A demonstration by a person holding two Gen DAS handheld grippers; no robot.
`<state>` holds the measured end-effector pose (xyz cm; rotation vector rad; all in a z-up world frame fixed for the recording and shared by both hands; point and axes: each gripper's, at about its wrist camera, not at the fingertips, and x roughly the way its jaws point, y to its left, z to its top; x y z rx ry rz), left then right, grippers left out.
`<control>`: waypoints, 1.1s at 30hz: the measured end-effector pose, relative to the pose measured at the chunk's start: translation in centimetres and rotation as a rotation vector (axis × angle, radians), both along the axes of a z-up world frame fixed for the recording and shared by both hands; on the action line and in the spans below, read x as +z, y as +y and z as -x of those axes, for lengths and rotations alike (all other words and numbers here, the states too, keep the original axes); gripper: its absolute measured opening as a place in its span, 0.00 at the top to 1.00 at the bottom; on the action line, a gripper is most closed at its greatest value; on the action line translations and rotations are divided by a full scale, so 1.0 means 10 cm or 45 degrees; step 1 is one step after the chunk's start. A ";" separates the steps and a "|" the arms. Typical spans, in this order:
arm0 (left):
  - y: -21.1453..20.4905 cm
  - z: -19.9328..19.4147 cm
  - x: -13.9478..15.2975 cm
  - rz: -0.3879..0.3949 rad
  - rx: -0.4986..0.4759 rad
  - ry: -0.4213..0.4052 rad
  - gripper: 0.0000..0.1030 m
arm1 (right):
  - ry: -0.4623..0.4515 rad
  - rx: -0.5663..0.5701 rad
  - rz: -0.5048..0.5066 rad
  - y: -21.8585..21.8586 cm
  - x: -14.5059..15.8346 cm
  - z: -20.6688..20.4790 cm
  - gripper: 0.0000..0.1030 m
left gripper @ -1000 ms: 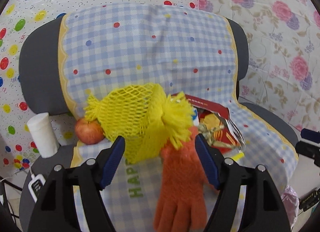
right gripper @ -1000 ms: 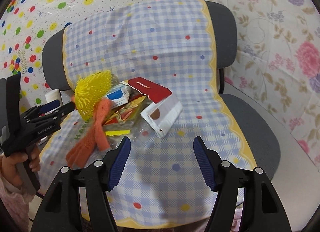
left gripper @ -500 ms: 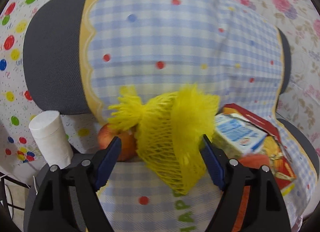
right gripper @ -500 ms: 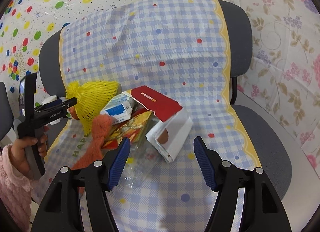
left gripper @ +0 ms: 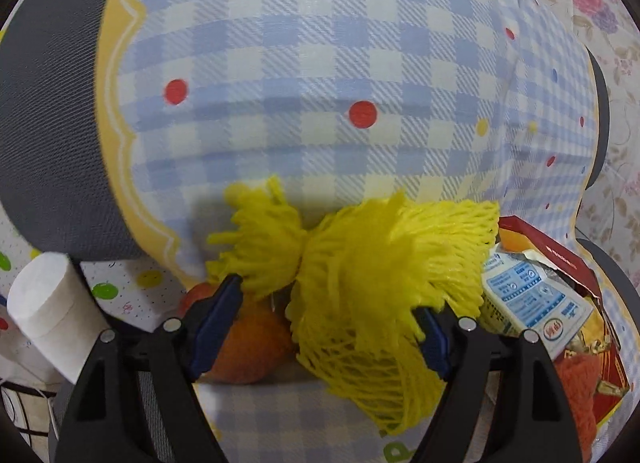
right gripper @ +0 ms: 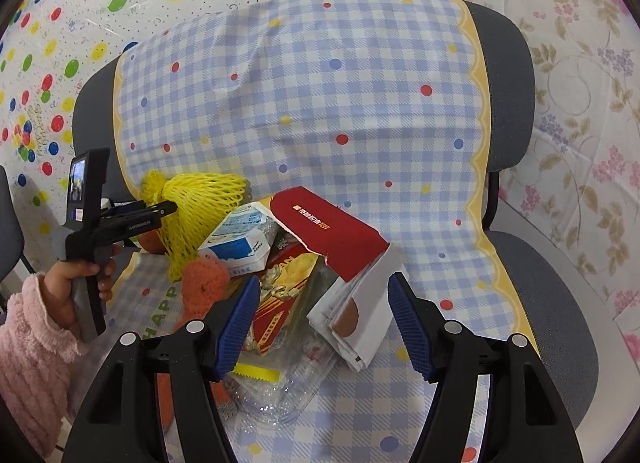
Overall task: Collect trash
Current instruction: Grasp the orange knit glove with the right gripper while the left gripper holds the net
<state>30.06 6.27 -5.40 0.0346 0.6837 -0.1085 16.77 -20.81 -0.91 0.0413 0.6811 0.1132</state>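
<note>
A pile of trash lies on the chair's checked cloth (right gripper: 320, 103). In the left wrist view my left gripper (left gripper: 324, 327) stands open around a yellow net bag (left gripper: 360, 283), whose fringe hangs over the right finger. An orange fruit (left gripper: 248, 347) sits behind the left finger. A blue-and-white carton (left gripper: 532, 303) lies to the right. My right gripper (right gripper: 320, 323) is open just above a torn red-and-white box (right gripper: 332, 231) and a red-gold snack wrapper (right gripper: 284, 295). The right wrist view also shows the left gripper (right gripper: 168, 207) at the yellow net bag (right gripper: 204, 199).
An orange glove (right gripper: 204, 283), clear plastic (right gripper: 280, 395) and a yellow strip (right gripper: 256, 373) lie in the pile. A white paper roll (left gripper: 48, 311) stands left of the chair. A hand in a pink sleeve (right gripper: 36, 343) holds the left gripper. Grey seat (right gripper: 552, 303) shows at right.
My left gripper has moved in to the left until the yellow net sits between its fingers. My right gripper has come nearer the pile, and the torn box now lies between its fingers.
</note>
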 end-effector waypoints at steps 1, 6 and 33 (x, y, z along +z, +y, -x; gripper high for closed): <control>-0.03 -0.02 0.00 -0.011 -0.007 -0.001 0.27 | 0.002 -0.003 0.001 0.00 -0.01 -0.01 0.35; -0.08 -0.08 0.04 -0.021 -0.019 0.011 0.49 | 0.017 -0.010 0.009 0.00 -0.02 0.00 0.35; 0.38 1.79 0.44 0.078 0.186 -0.108 0.78 | 0.127 0.237 -0.026 0.94 -0.37 -0.25 0.51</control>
